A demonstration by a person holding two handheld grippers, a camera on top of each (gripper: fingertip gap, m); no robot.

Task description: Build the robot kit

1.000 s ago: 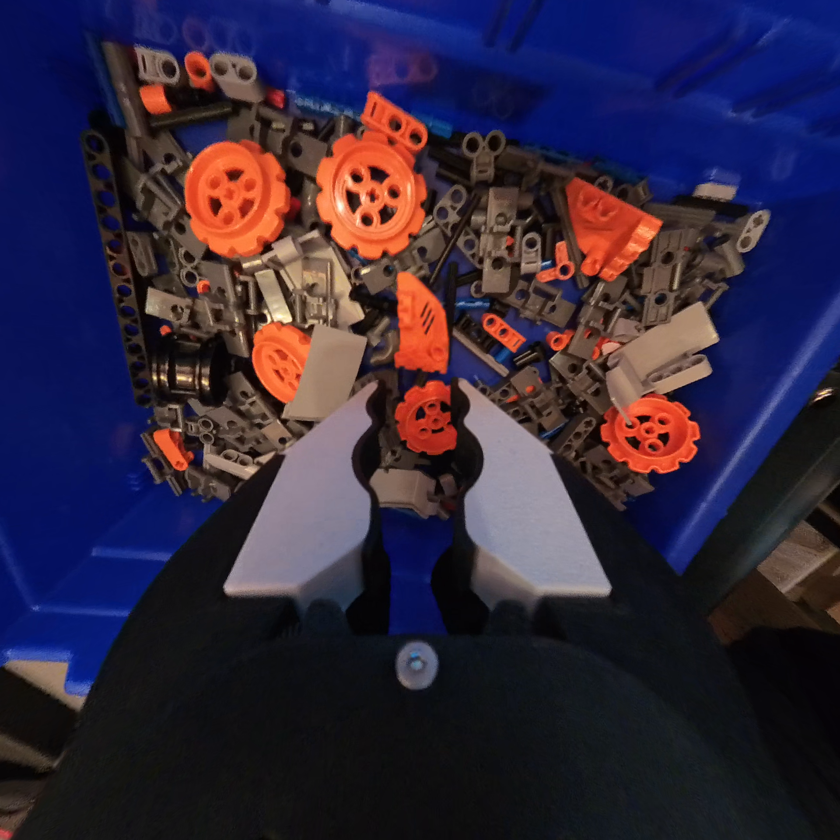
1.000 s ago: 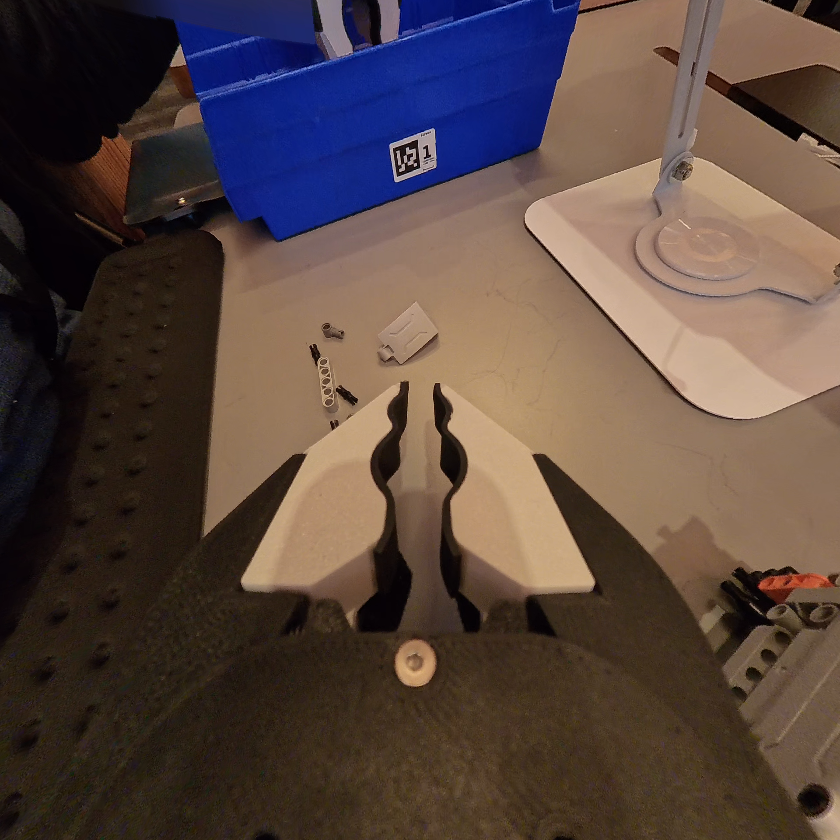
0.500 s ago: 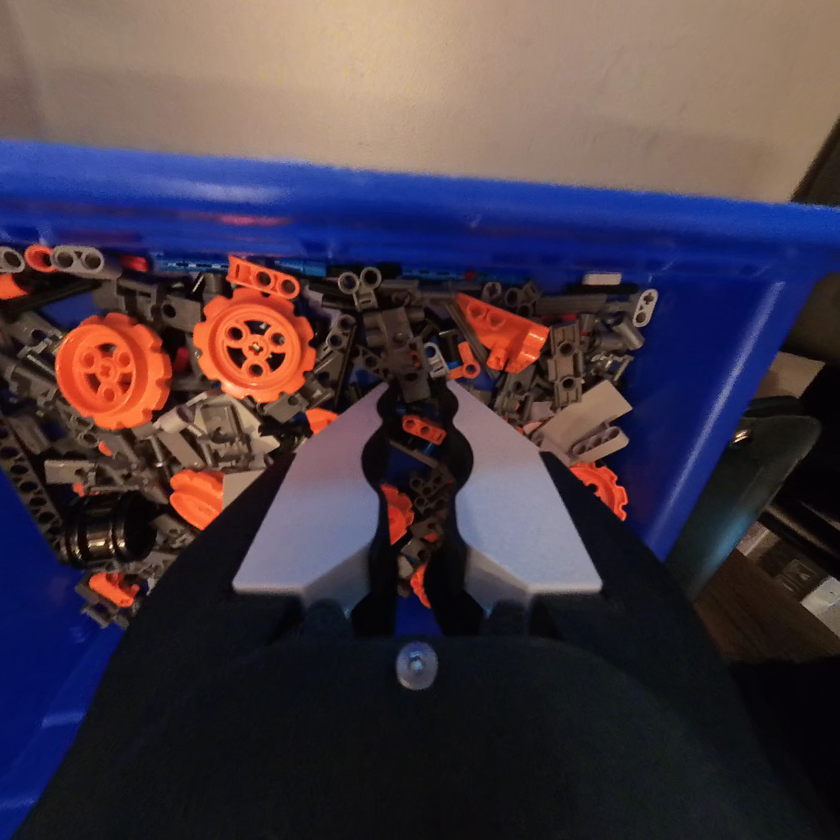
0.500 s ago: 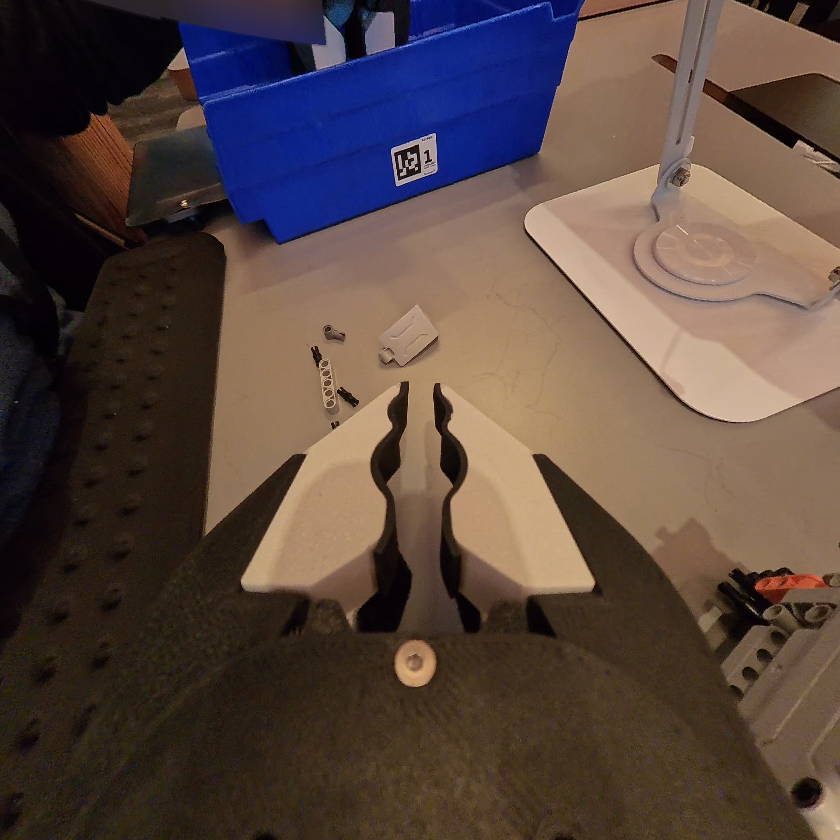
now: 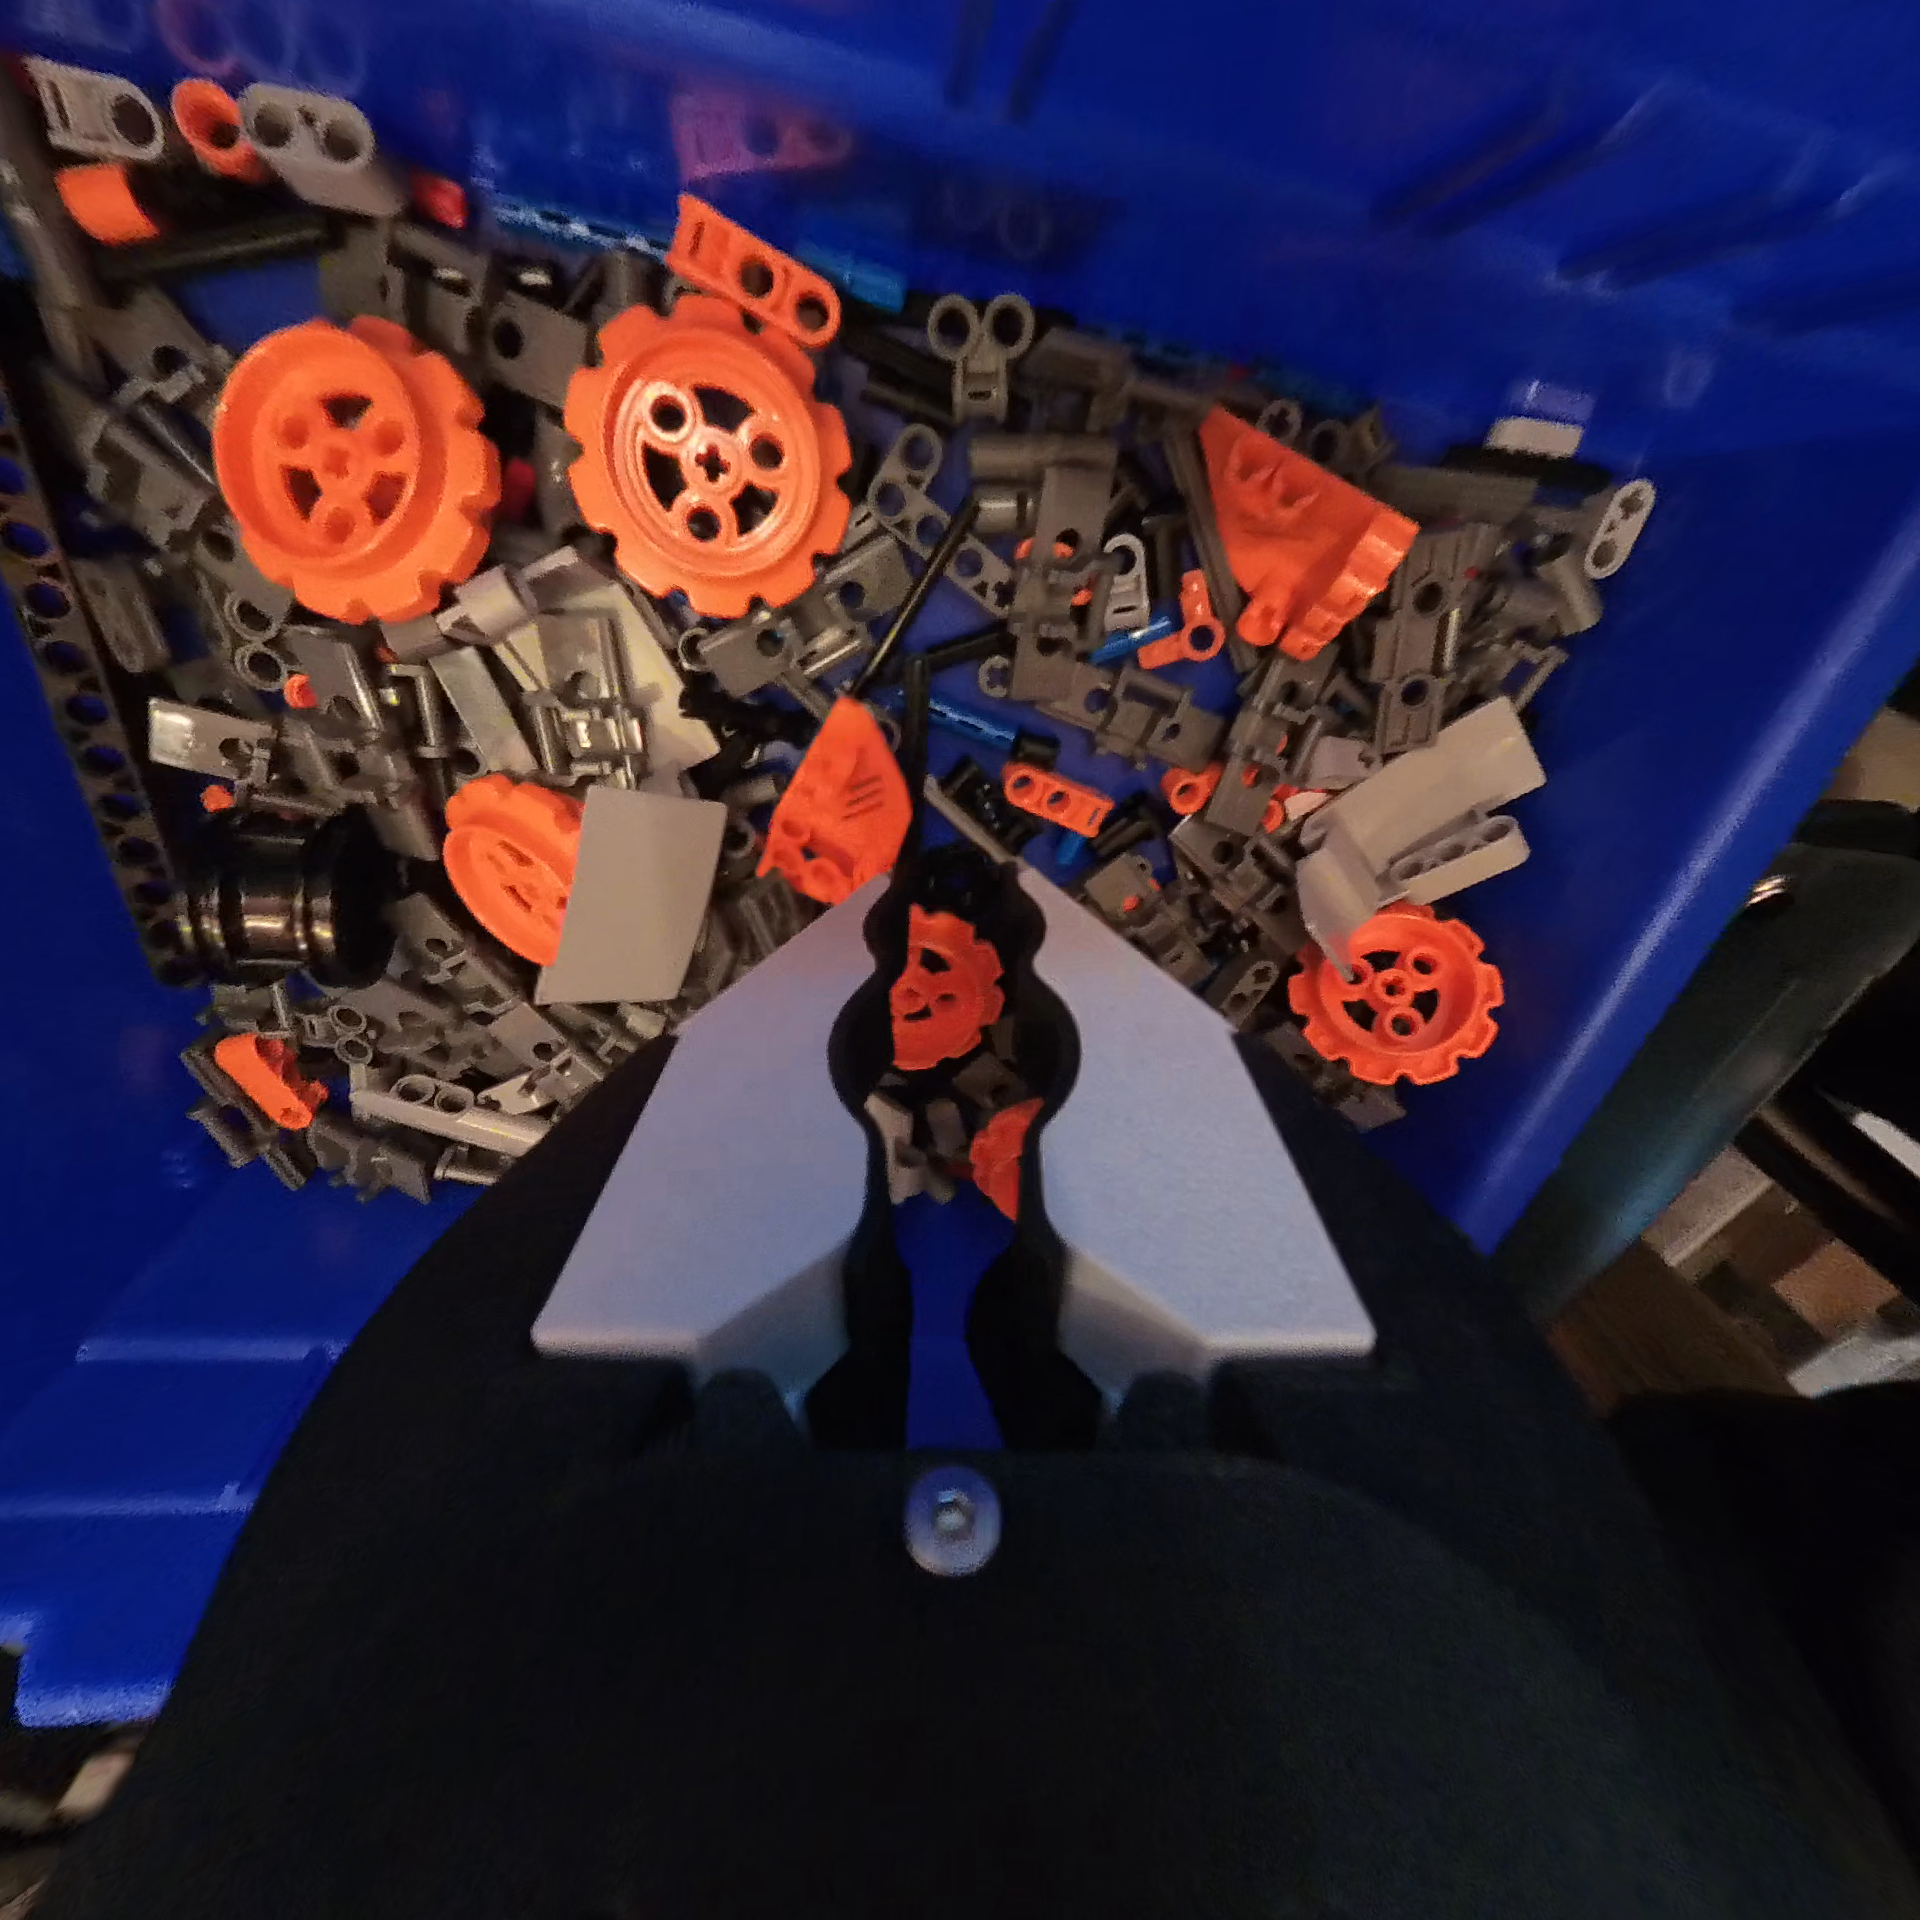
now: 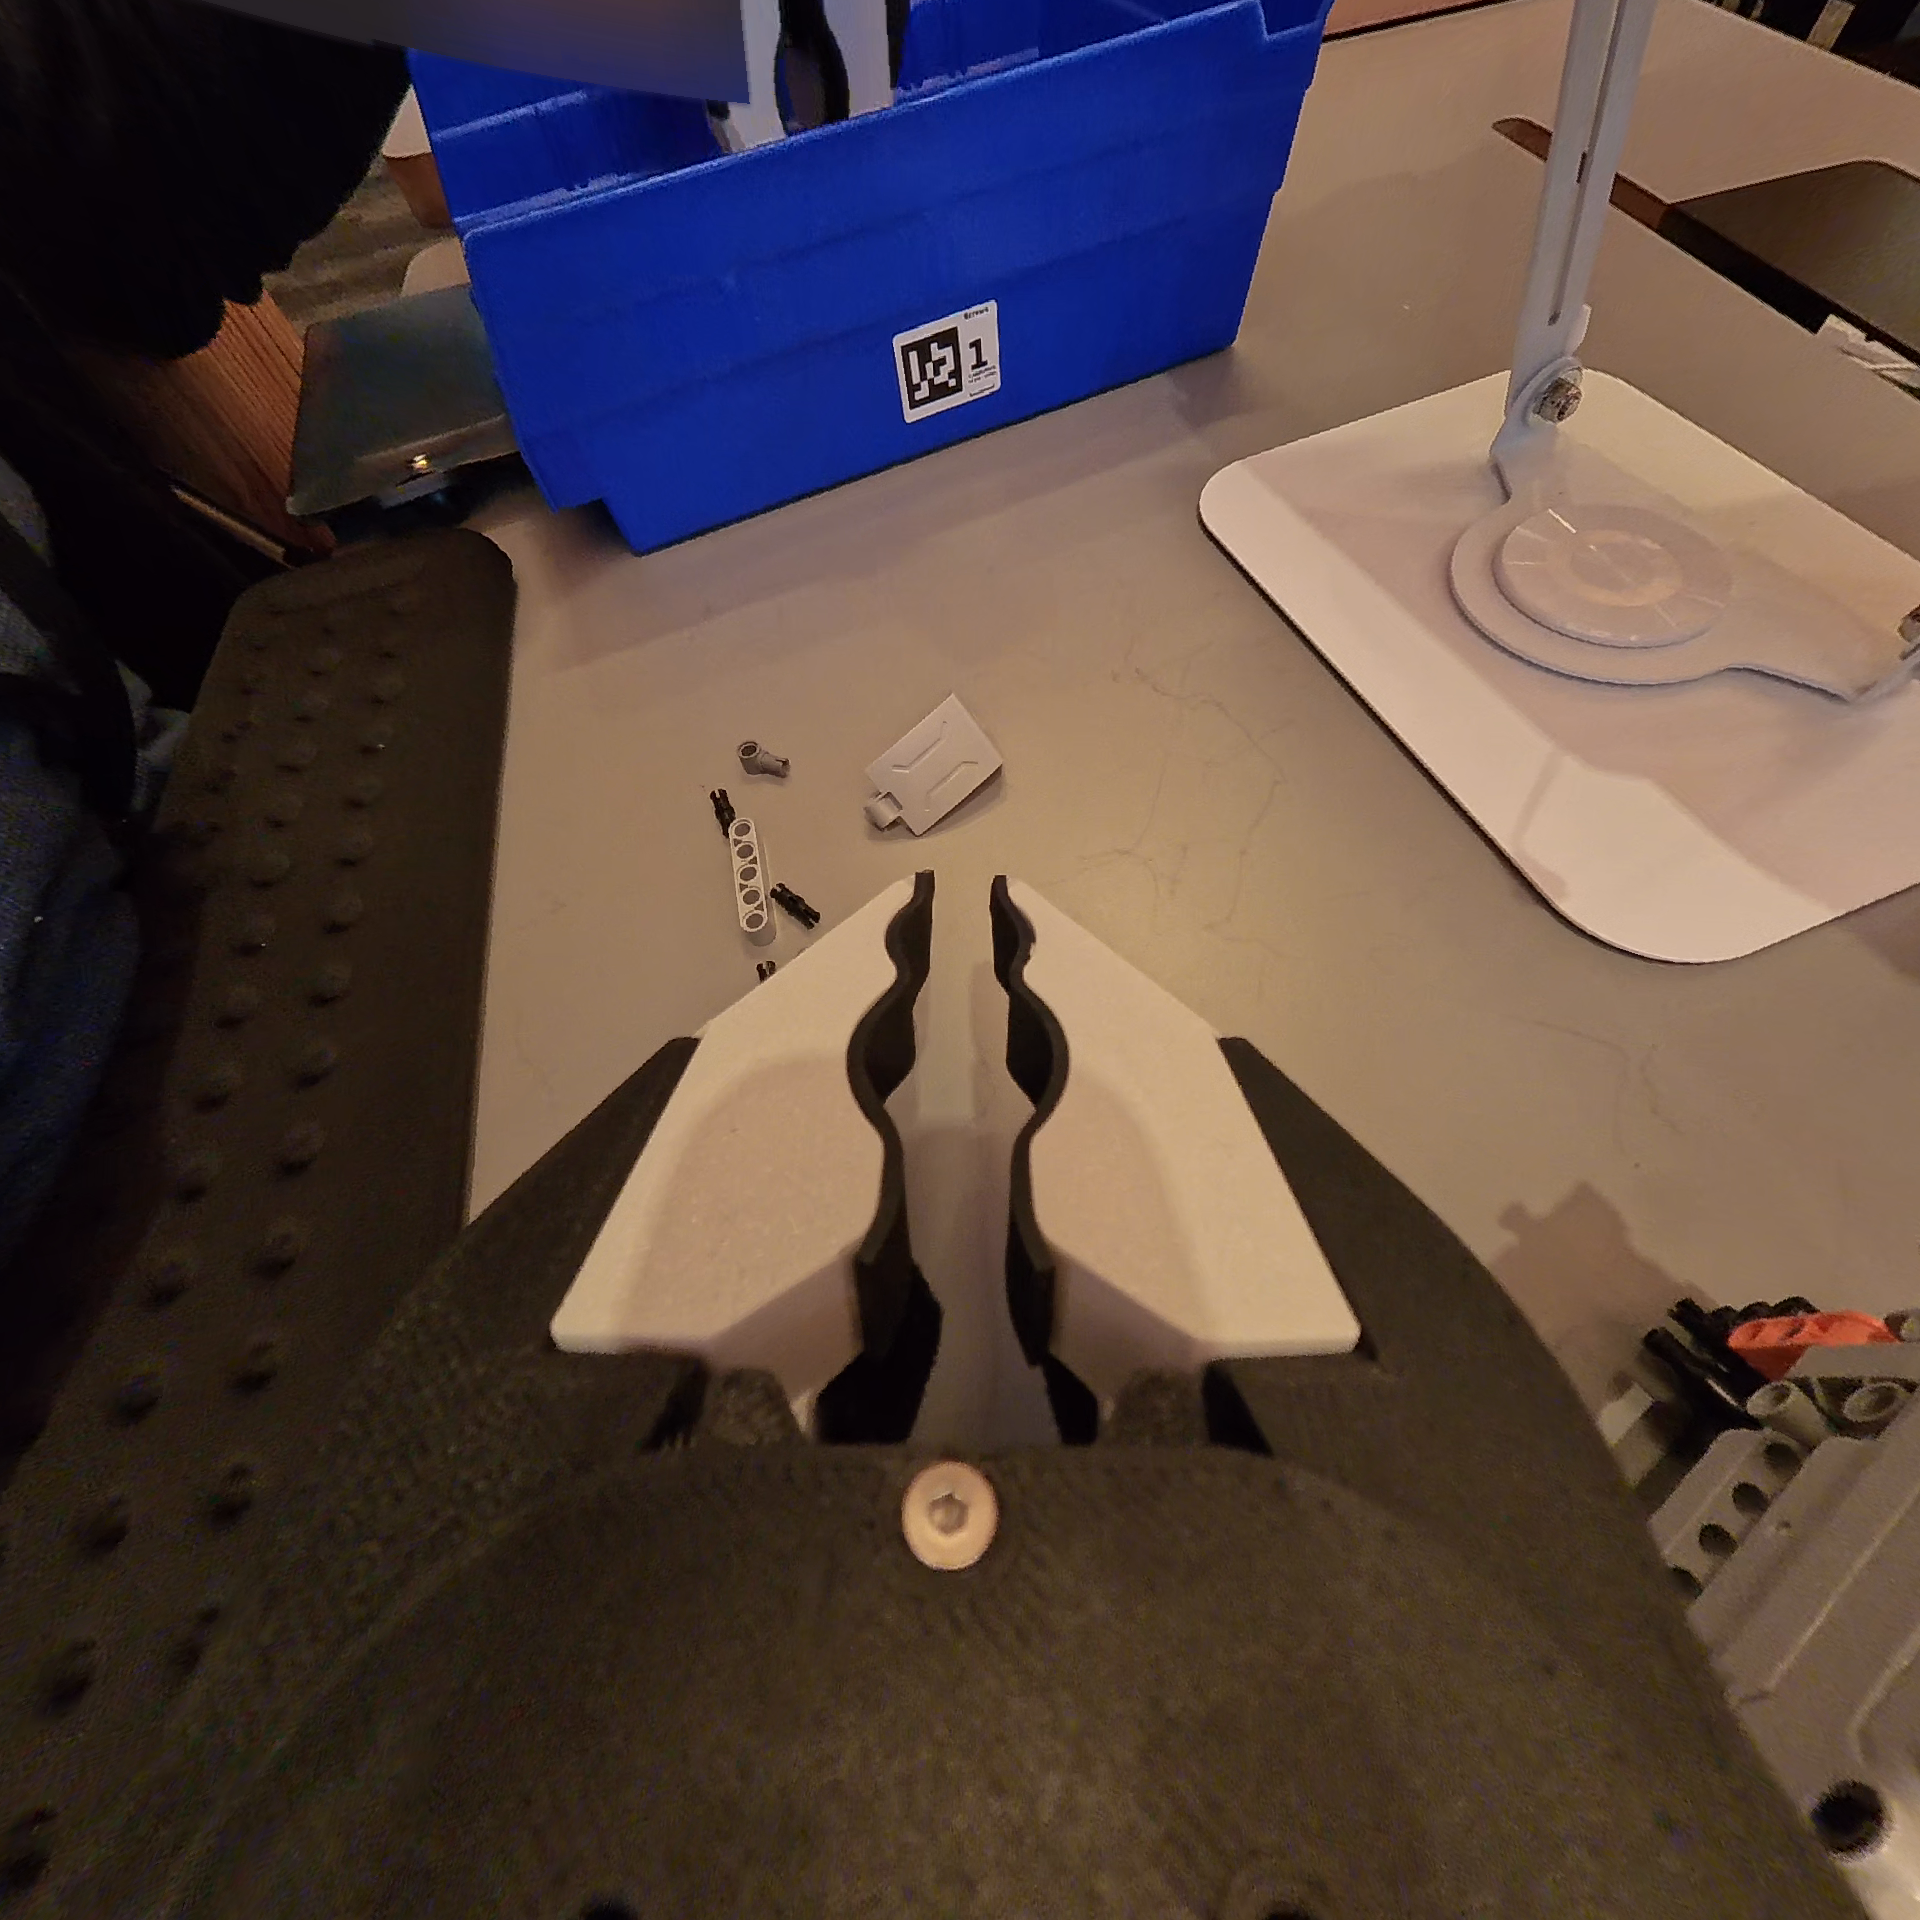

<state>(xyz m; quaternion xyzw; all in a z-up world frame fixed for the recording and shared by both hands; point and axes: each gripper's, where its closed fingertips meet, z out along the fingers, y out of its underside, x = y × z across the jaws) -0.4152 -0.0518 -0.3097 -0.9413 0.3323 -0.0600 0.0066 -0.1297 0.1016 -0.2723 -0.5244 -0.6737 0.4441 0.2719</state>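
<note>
The left gripper [image 5: 954,894] hangs inside a blue bin [image 5: 1714,727], pointing down onto a heap of small plastic building parts. Its jaws stand narrowly apart with nothing clamped; the small orange toothed wheel [image 5: 940,1003] framed in the gap appears to lie on the heap below, though blur makes contact hard to judge. At least six orange toothed wheels show, two of them large [image 5: 712,452], among many grey connectors too tangled to count. The right gripper [image 6: 961,883] hovers low over a grey table [image 6: 1195,1039], well apart from the bin, jaws narrowly parted and empty. Just ahead of it lie loose parts spread flat for easy reach: one grey panel [image 6: 935,779], one pale holed beam [image 6: 750,878], one grey connector, roughly three black pins. A white stand base [image 6: 1558,727] sits to the right.
</note>
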